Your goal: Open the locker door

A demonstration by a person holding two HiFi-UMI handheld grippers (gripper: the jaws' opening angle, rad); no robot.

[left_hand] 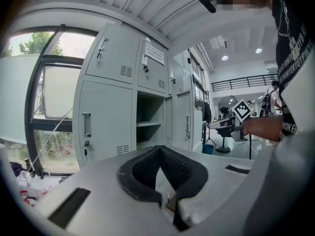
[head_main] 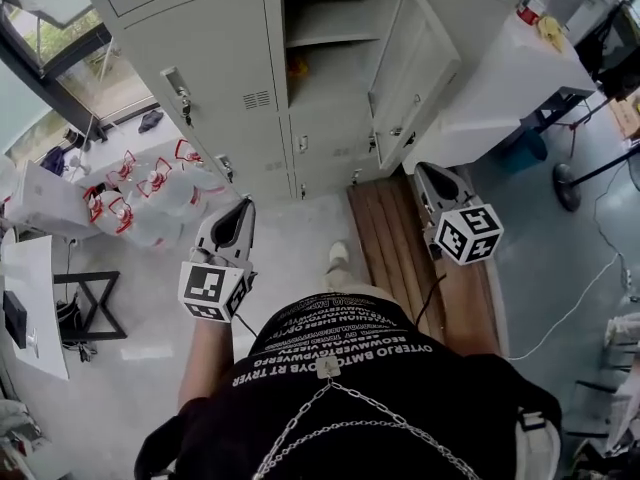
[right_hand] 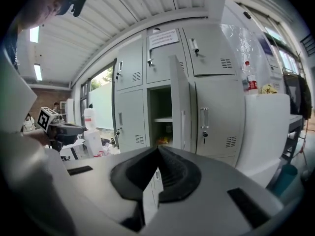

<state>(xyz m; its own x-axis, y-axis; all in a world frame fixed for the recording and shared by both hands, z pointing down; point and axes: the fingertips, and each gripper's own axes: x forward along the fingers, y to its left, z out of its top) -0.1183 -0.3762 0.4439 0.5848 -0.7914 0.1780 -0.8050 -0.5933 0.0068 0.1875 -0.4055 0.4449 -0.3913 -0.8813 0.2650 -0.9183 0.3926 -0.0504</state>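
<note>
A wall of grey lockers (head_main: pixel 215 63) fills the top of the head view. One middle locker door (head_main: pixel 415 68) stands swung open to the right, baring its compartment (head_main: pixel 325 38) with a shelf and something orange (head_main: pixel 297 65) inside. The right gripper view shows the same door (right_hand: pixel 181 109) edge-on beside the dark opening (right_hand: pixel 161 114). My left gripper (head_main: pixel 243 205) hangs well short of the lockers, shut and empty (left_hand: pixel 158 149). My right gripper (head_main: pixel 425 168) is also clear of the door, its jaws shut on nothing (right_hand: pixel 158 149). Neither touches the lockers.
A white counter (head_main: pixel 500 88) with a bottle (head_main: pixel 535 0) juts out right of the open door. Wooden planks (head_main: pixel 395 238) lie on the floor below it. White plastic bags (head_main: pixel 150 193) sit at the left, near a desk (head_main: pixel 30 298). My foot (head_main: pixel 338 256) points at the lockers.
</note>
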